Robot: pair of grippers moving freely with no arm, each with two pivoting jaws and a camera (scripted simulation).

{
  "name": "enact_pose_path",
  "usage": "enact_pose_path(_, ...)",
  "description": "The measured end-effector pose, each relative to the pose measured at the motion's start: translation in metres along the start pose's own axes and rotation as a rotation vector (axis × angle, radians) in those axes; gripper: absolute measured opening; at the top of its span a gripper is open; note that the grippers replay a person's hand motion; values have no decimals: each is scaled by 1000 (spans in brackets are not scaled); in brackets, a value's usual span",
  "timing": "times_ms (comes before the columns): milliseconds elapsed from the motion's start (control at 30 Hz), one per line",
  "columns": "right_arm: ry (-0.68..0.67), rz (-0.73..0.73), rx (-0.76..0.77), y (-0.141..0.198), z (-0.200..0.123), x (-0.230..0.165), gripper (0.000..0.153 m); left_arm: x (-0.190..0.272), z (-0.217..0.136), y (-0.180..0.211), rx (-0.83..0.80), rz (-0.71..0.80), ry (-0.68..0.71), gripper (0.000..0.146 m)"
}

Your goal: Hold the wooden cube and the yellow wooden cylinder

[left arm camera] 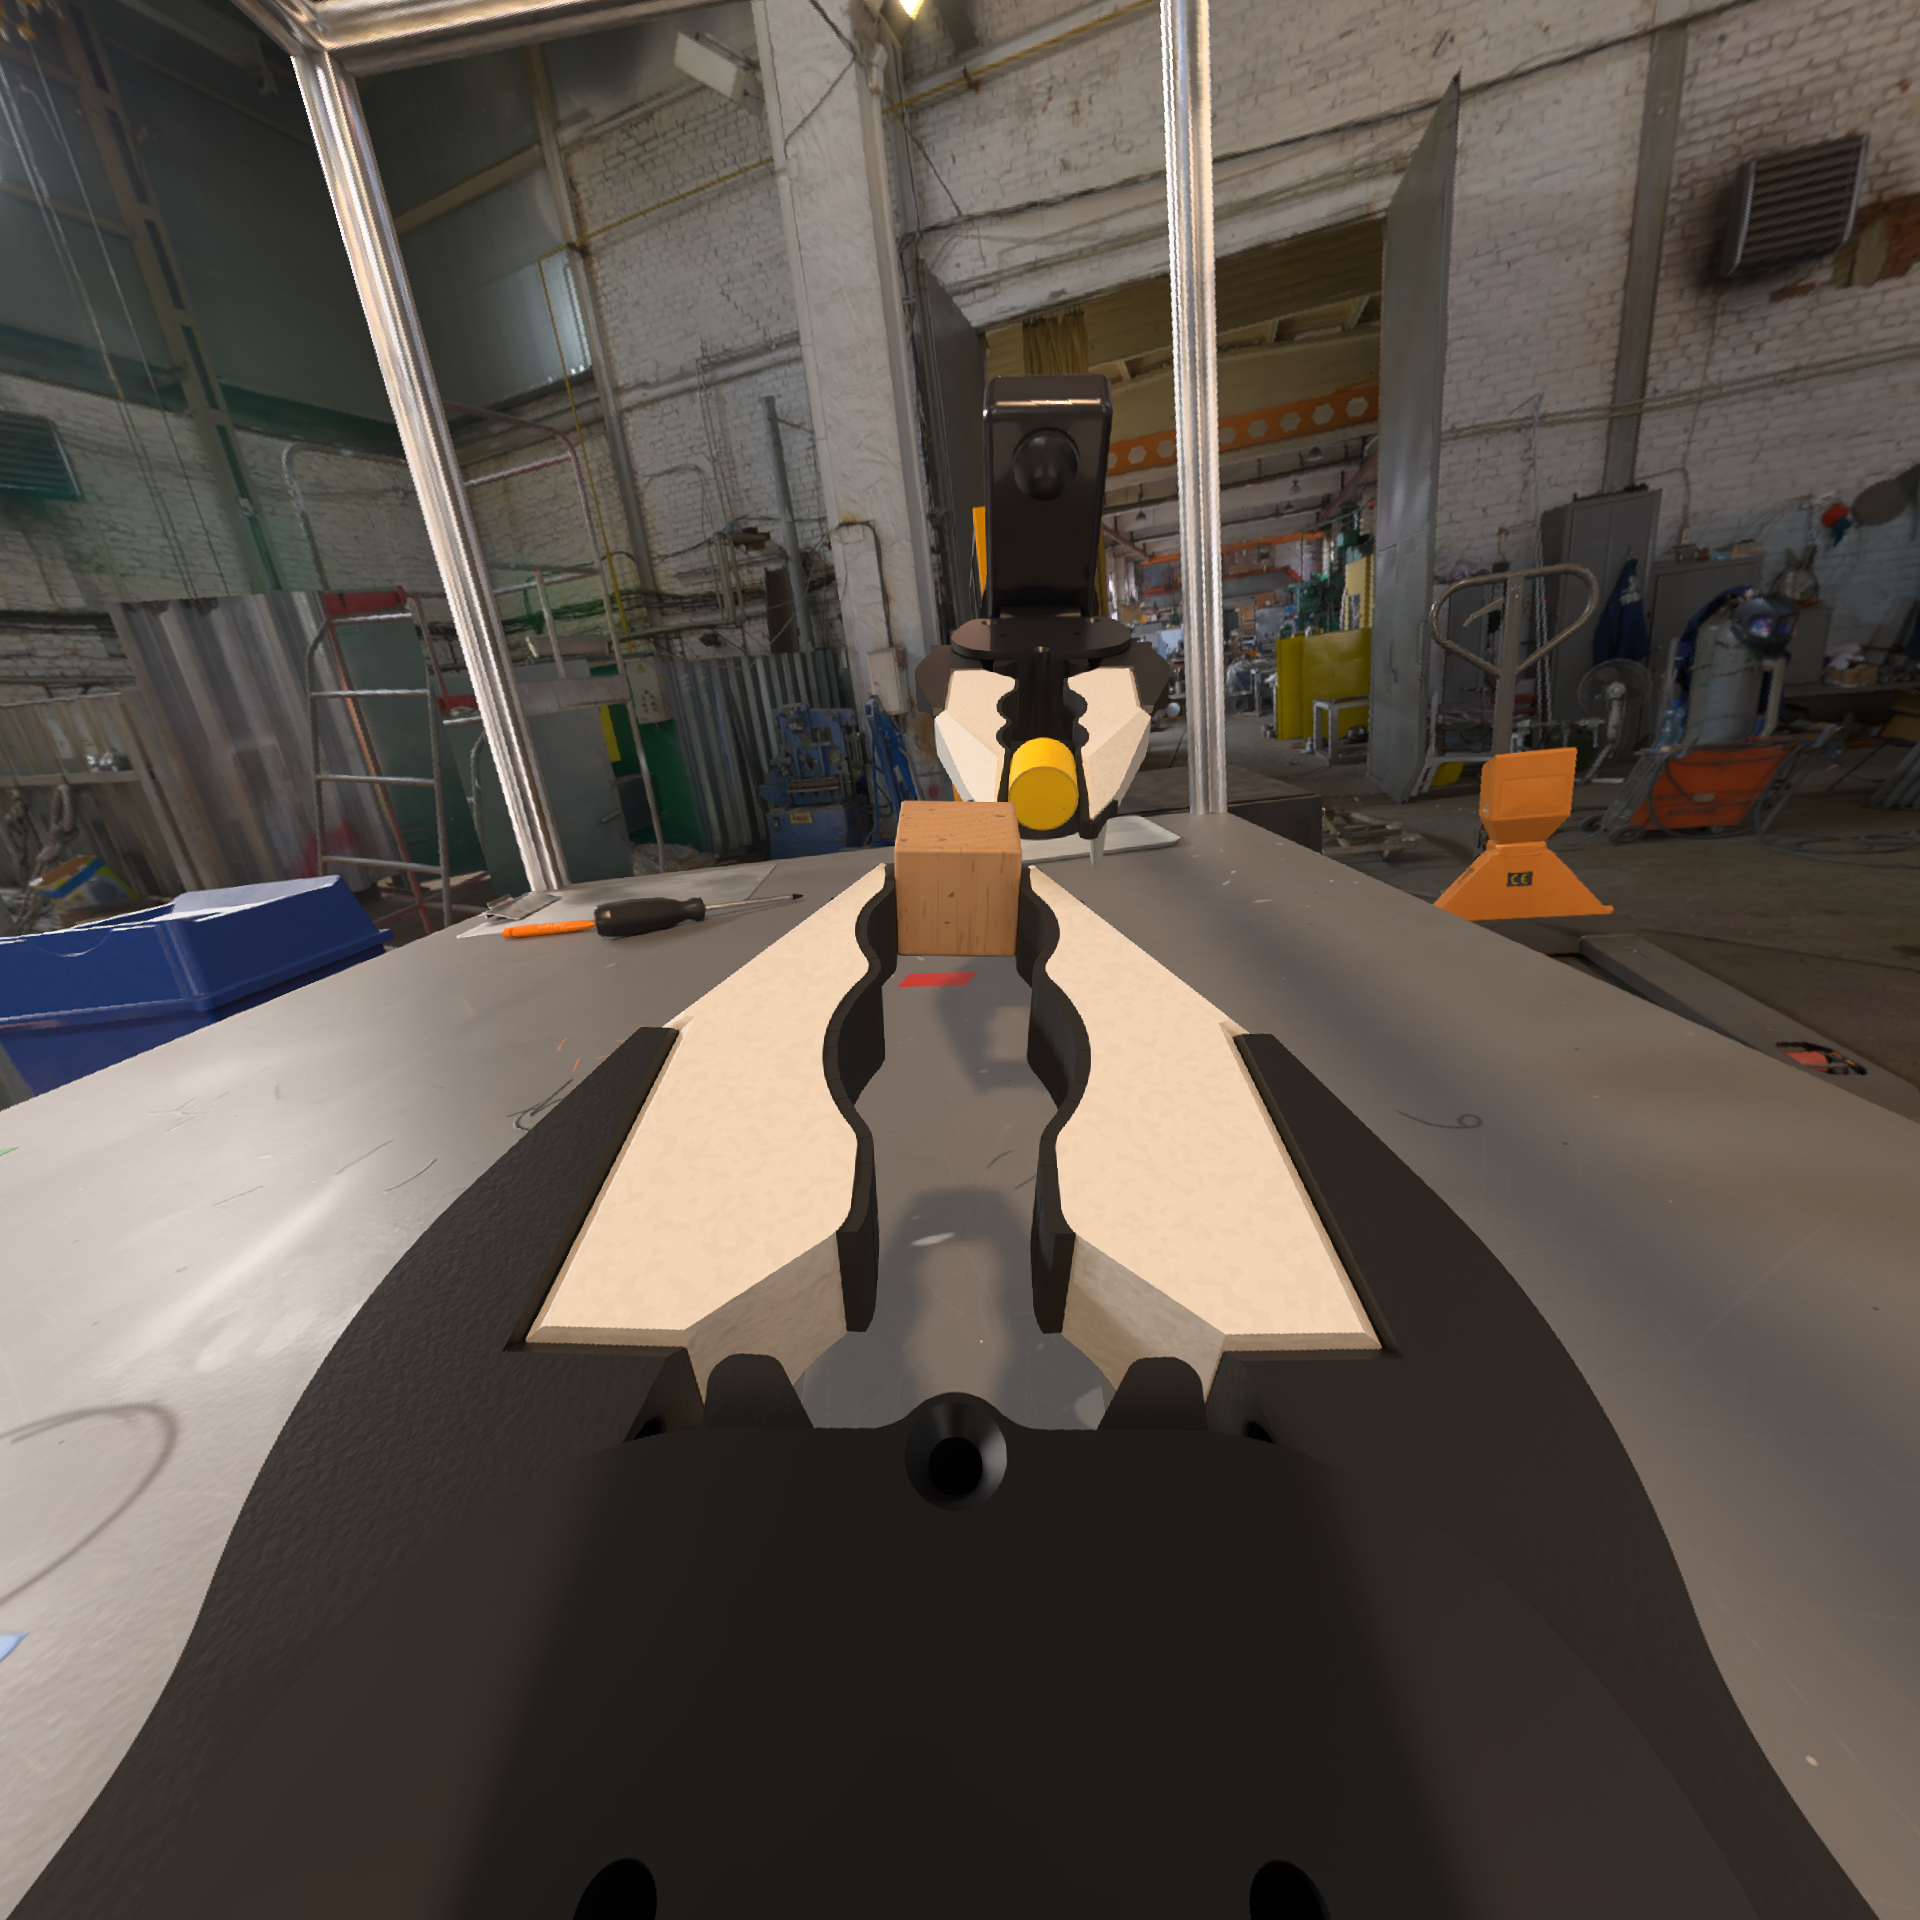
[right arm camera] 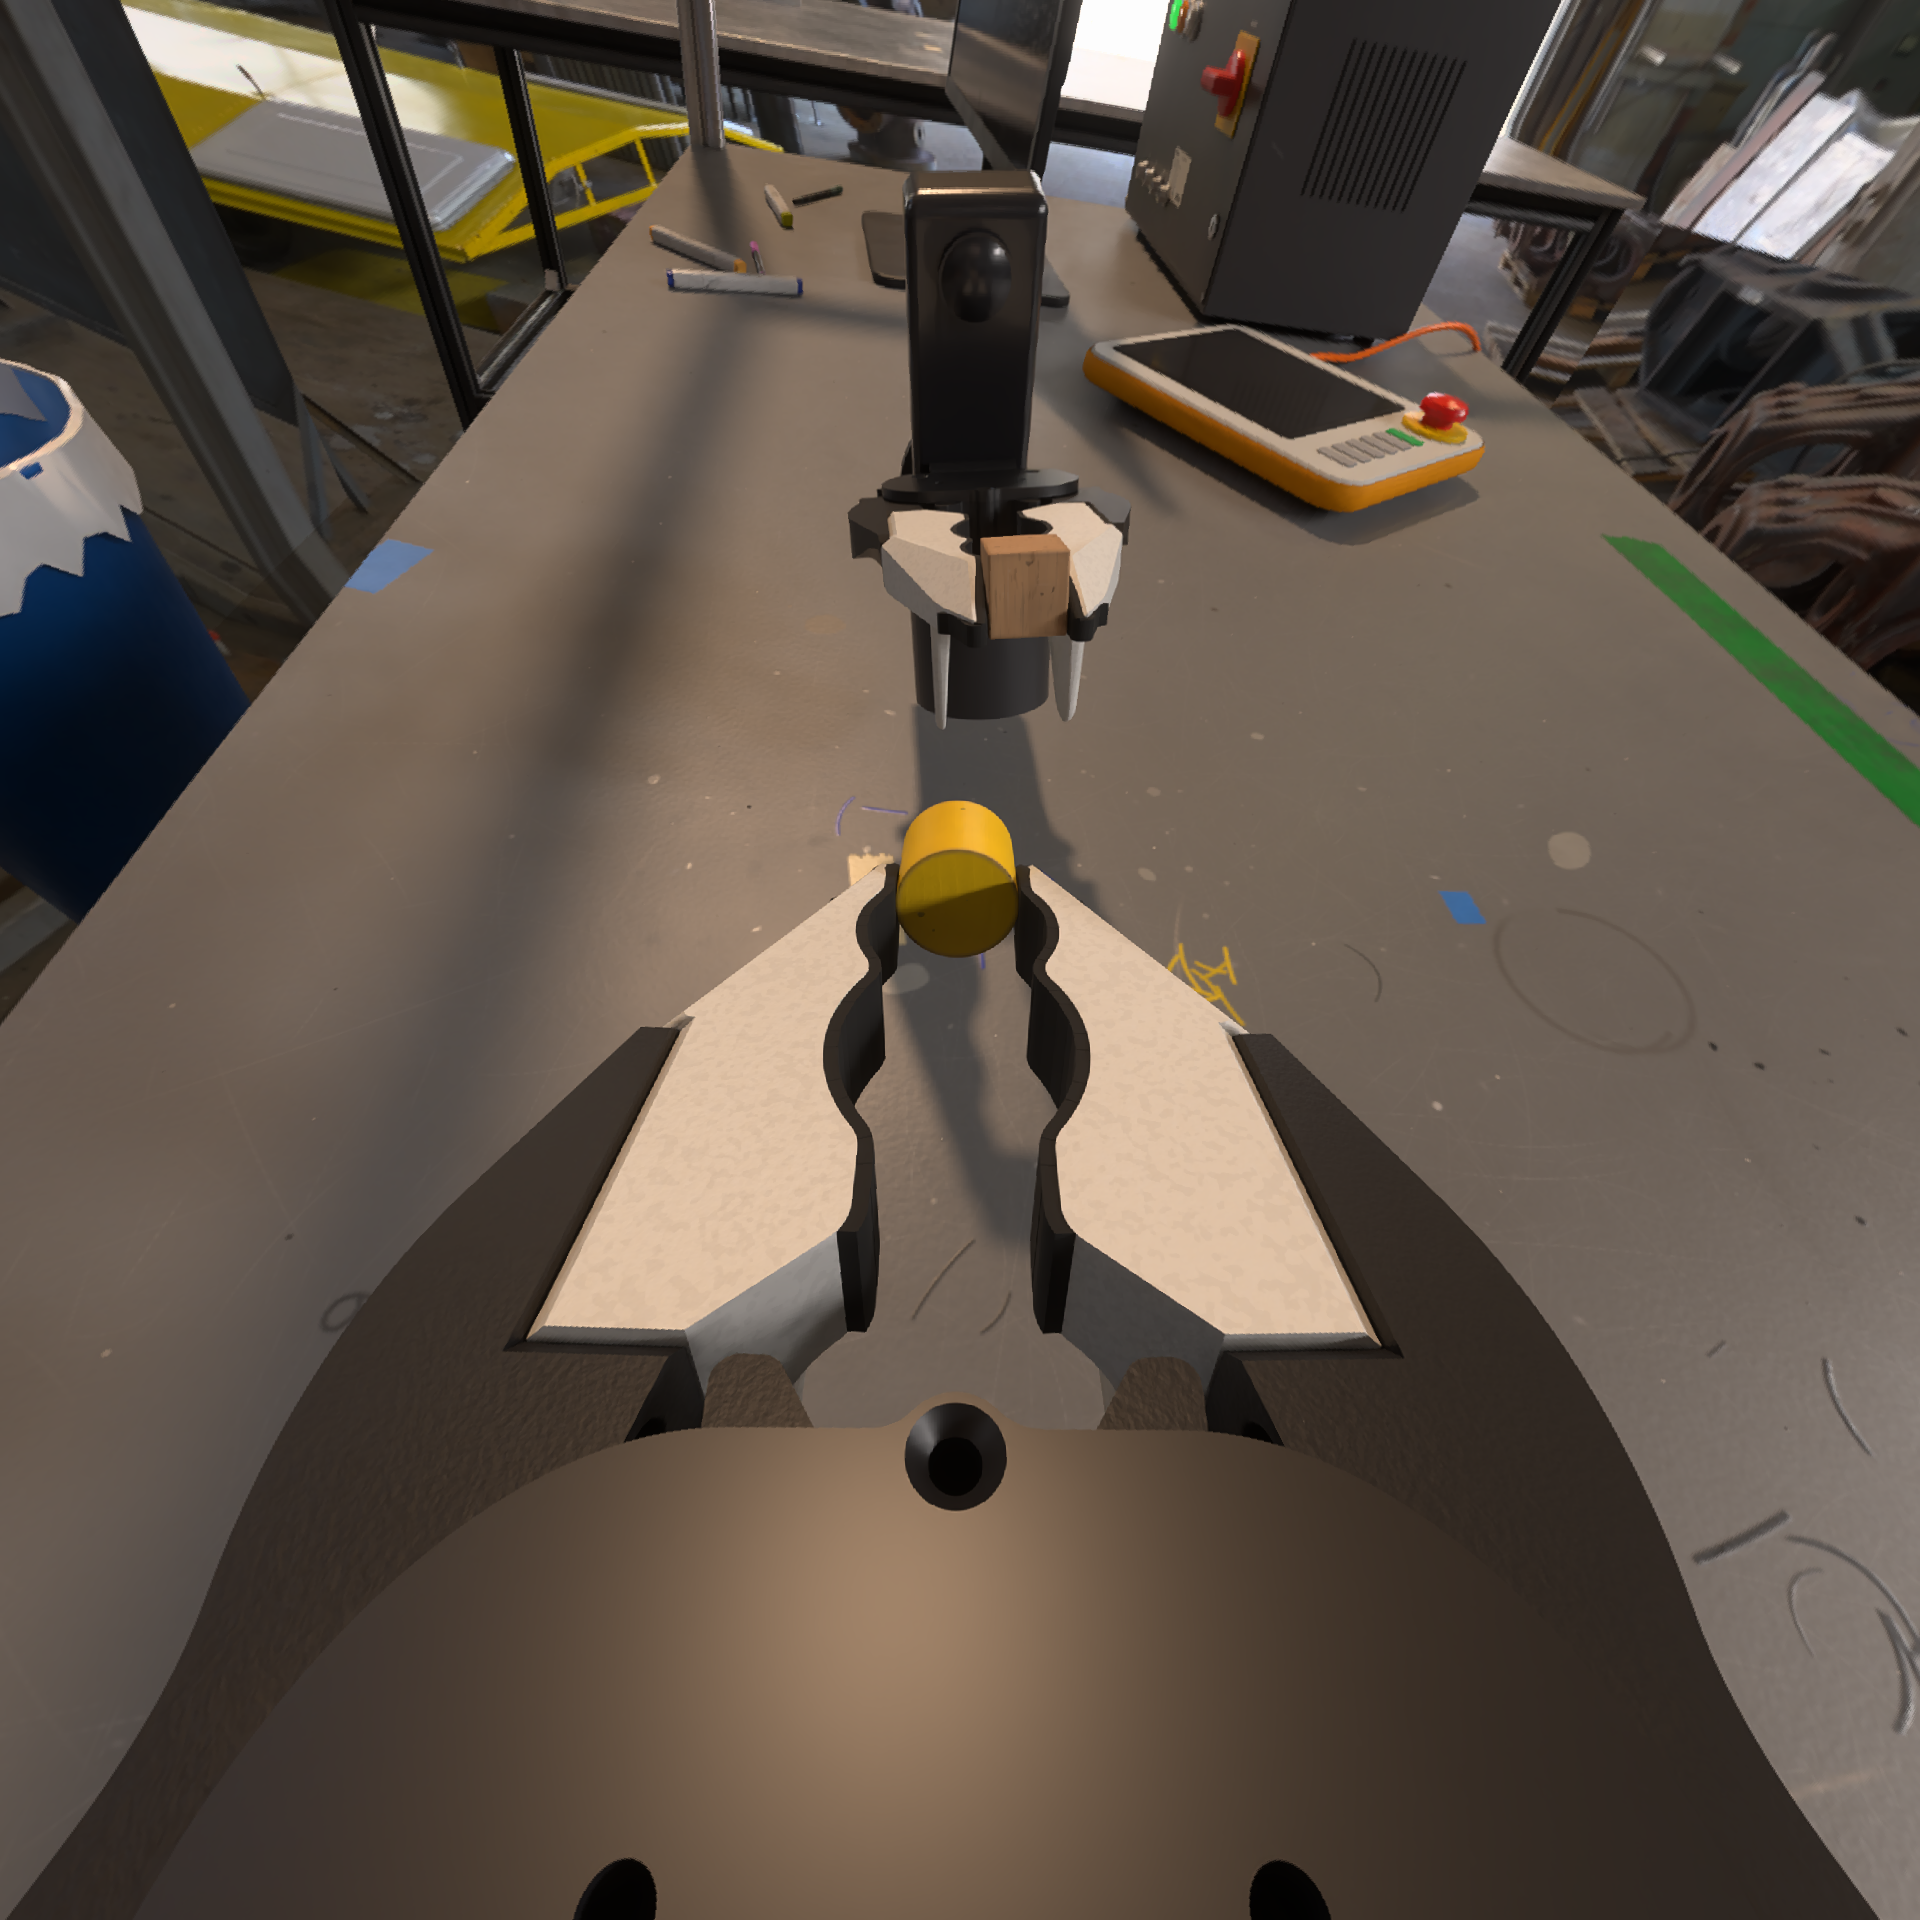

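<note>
My left gripper (left arm camera: 956, 894) is shut on the wooden cube (left arm camera: 954, 878), gripped between its fingertips above the grey table (left arm camera: 312, 1143). My right gripper (right arm camera: 956, 894) is shut on the yellow wooden cylinder (right arm camera: 956, 883), which lies on its side with a flat end facing the camera. The two grippers face each other. In the left wrist view the right gripper (left arm camera: 1044, 784) holds the cylinder (left arm camera: 1044, 784) just beyond the cube. In the right wrist view the left gripper (right arm camera: 1023, 592) holds the cube (right arm camera: 1023, 587) farther along the table (right arm camera: 623, 727).
A screwdriver (left arm camera: 665, 914) and an orange pen (left arm camera: 545, 930) lie at the table's far left, near a blue bin (left arm camera: 177, 956). A handheld control tablet (right arm camera: 1283, 416), a dark control box (right arm camera: 1340, 156) and several markers (right arm camera: 732, 278) sit at the other end. A blue barrel (right arm camera: 83, 644) stands beside the table.
</note>
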State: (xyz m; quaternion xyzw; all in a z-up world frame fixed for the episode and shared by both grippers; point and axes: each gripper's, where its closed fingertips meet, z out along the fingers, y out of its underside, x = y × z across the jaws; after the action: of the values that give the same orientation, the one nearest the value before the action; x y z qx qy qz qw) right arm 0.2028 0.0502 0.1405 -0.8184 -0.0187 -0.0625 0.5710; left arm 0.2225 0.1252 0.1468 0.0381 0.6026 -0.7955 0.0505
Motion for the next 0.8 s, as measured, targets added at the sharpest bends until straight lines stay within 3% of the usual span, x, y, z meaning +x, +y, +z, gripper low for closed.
enact_pose_path(533,34,-31,107,-11,9,1,21,-5,-5,-9,74,-34,-8,21)
enact_pose_path(800,38,-68,-34,-5,7,-4,21,0,-6,-4,9,-55,25,21)
